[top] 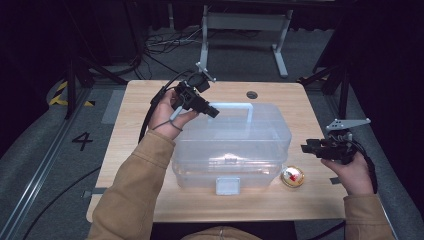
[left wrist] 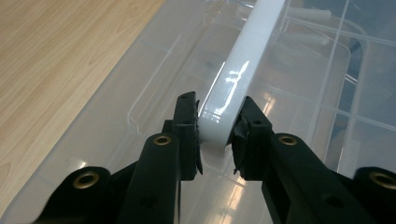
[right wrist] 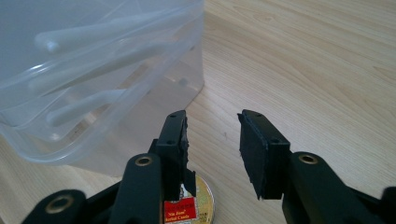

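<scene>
Two tongs, left tongs (left wrist: pixel 215 135) clenched on white handle (left wrist: pixel 236 79) of clear box (top: pixel 240 150), right tongs (right wrist: pixel 212 140) released, partly hiding gold tin (right wrist: pixel 203 203).

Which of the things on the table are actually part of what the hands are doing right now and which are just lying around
In use:
- clear plastic box
- its white handle, between the left gripper's jaws
- small round gold tin, just below the open right gripper

Lying about:
- cables on the floor
- metal stand behind the table

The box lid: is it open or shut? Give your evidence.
Shut. The lid lies flat on the box; the front latch sits down. The left gripper clamps its handle.
</scene>
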Available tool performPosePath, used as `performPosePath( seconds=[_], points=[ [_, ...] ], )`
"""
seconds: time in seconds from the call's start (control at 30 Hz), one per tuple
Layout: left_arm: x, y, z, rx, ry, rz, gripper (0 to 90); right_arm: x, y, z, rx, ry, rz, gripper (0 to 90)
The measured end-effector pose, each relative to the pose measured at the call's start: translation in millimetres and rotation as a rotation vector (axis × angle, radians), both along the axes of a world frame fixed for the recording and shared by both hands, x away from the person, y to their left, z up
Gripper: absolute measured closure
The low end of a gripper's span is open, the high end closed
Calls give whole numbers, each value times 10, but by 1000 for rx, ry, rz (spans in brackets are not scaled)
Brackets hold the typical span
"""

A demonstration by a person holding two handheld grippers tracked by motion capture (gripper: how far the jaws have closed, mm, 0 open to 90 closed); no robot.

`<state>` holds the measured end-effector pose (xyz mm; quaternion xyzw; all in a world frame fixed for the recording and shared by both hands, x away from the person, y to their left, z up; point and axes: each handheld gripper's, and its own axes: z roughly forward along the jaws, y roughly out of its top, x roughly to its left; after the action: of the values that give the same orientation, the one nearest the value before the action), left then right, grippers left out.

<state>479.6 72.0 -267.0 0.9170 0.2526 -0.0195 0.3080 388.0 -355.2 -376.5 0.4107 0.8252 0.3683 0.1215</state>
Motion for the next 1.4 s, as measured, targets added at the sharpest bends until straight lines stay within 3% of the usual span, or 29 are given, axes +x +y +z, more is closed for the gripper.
performPosePath(
  seconds=[0.2,0.47,0.8,1.0,1.4],
  points=[
    [77,-1,33,-2,20,9,731,-36,21,40,42,-23,37,720],
    [183,6,68,-17,39,31,724,-122,146,126,68,-95,146,797],
    [228,8,74,-21,52,34,722,-174,393,145,78,-88,305,861],
    [230,9,75,-21,52,33,722,-195,476,159,89,-104,330,880],
    [238,14,81,-21,56,40,720,-194,504,151,97,-115,313,900]
  ],
)
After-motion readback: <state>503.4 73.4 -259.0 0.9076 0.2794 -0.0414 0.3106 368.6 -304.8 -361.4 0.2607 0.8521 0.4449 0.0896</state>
